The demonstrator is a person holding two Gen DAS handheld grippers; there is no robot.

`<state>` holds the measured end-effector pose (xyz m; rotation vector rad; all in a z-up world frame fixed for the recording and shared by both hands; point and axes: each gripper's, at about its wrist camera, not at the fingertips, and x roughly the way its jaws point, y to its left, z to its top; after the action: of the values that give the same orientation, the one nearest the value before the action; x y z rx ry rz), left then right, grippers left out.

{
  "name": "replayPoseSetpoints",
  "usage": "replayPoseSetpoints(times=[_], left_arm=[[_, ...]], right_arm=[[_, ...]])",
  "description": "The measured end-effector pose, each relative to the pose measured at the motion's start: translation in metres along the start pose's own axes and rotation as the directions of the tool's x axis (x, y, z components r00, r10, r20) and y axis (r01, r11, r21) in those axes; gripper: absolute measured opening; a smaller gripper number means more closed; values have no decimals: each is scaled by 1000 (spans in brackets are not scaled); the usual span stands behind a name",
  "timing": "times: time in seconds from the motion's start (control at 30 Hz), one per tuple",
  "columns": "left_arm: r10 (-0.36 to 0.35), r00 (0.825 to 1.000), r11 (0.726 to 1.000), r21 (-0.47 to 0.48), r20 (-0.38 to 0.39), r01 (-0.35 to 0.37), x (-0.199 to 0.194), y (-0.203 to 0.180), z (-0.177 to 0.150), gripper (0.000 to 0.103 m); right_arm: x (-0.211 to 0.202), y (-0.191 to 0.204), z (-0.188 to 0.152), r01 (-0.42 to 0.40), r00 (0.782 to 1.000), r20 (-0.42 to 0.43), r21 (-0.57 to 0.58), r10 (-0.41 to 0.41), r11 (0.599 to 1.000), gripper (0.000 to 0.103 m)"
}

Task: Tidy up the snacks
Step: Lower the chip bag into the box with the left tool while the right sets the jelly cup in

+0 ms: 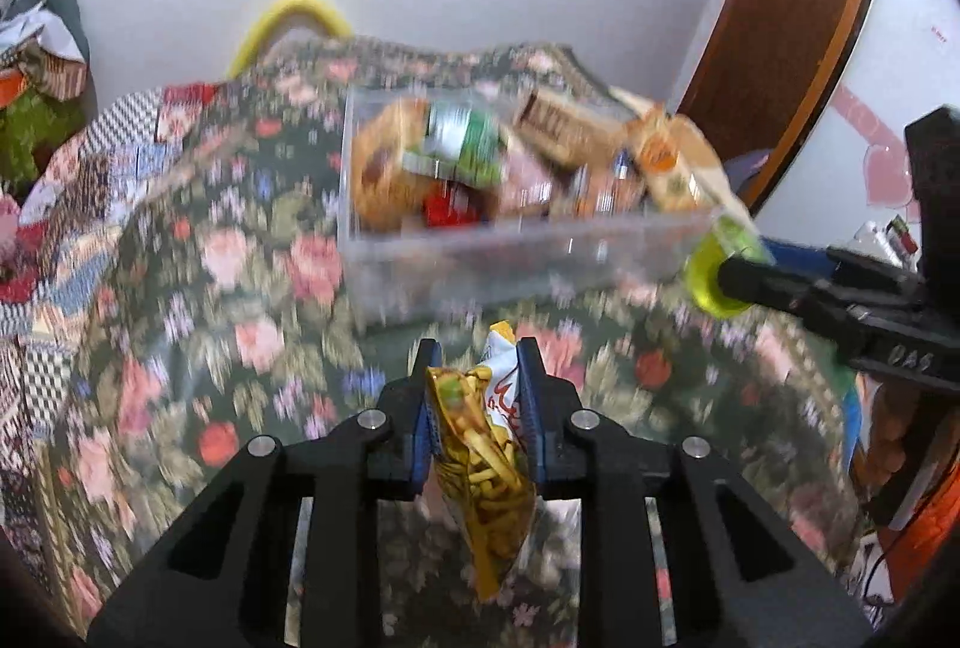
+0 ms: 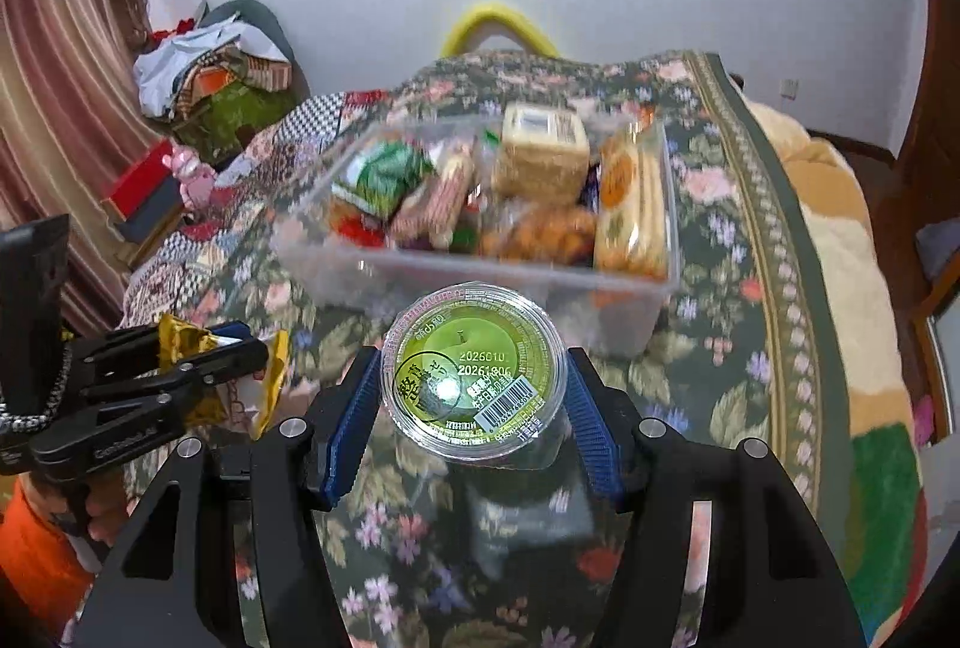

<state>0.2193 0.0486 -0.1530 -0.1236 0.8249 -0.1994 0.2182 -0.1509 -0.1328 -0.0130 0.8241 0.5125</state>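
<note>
**Yellow snack bag and green jelly cup both in the air**

Yellow and crinkled, a snack bag point(image 1: 483, 444) of stick-shaped crisps is pinched between the blue pads of the left hand-held gripper point(image 1: 479, 354). The jaws stand narrow, pressed against the bag on both sides, and the lower part of the bag hangs free below them, clear of the floral cover point(image 1: 198, 288). In the right wrist view the same bag shows as a yellow crumple at the tip of the left tool, near the left edge.

The right hand-held gripper point(image 2: 474, 378) holds a clear jelly cup point(image 2: 474, 369) with green contents and a printed foil lid bearing a barcode. Its 2 blue pads sit against the cup's opposite sides, the jaws partly spread to take its width, and the lid faces the camera. The cup's shadow falls on the cover beneath it.

Beyond both tools stands a clear plastic bin point(image 2: 504, 270) on the floral cover, and it already contains several snacks: a green packet point(image 2: 384, 180), a pale boxed bar point(image 2: 543, 156), an orange-and-cream packet point(image 2: 630, 204) along the right wall, and some fried-looking pieces in the middle. The cup is held just in front of the bin's near wall. The left wrist view is blurred, so labels there cannot be read.
</note>
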Motion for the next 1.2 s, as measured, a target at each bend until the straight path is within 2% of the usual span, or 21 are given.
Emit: replayPoseSetpoints(times=[0.2, 0.4, 0.57, 0.77, 0.8, 0.87, 0.97, 1.07, 1.2], left_arm=[[9, 997, 1000, 0, 82, -9, -2, 3, 40, 24], [31, 995, 999, -21, 94, -29, 24, 15, 72, 24], [51, 994, 998, -40, 96, -47, 49, 25, 80, 24], [62, 996, 996, -66, 70, -58, 71, 36, 73, 28], [65, 996, 996, -66, 66, -61, 73, 37, 72, 29], [76, 996, 995, -65, 51, -73, 76, 38, 71, 45], [56, 997, 996, -71, 44, -53, 74, 39, 71, 50], [71, 996, 996, -65, 61, -67, 63, 36, 72, 57], [59, 994, 997, -61, 90, -54, 41, 32, 77, 58]], right_arm=[[7, 2, 22, 2, 999, 43, -3, -2, 1000, 57], [25, 9, 44, 8, 998, 59, -15, -7, 1000, 57], [47, 13, 53, 19, 999, 41, -34, -18, 999, 57], [64, 11, 45, 29, 1000, -9, -37, -29, 999, 57], [64, 11, 44, 25, 1000, -13, -38, -25, 999, 57], [64, 12, 43, 27, 999, -18, -41, -28, 999, 57], [63, 12, 45, 34, 999, -25, -49, -35, 998, 58], [55, 14, 47, 36, 999, -11, -50, -37, 998, 58], [41, 14, 51, 43, 999, 23, -56, -42, 998, 59]])
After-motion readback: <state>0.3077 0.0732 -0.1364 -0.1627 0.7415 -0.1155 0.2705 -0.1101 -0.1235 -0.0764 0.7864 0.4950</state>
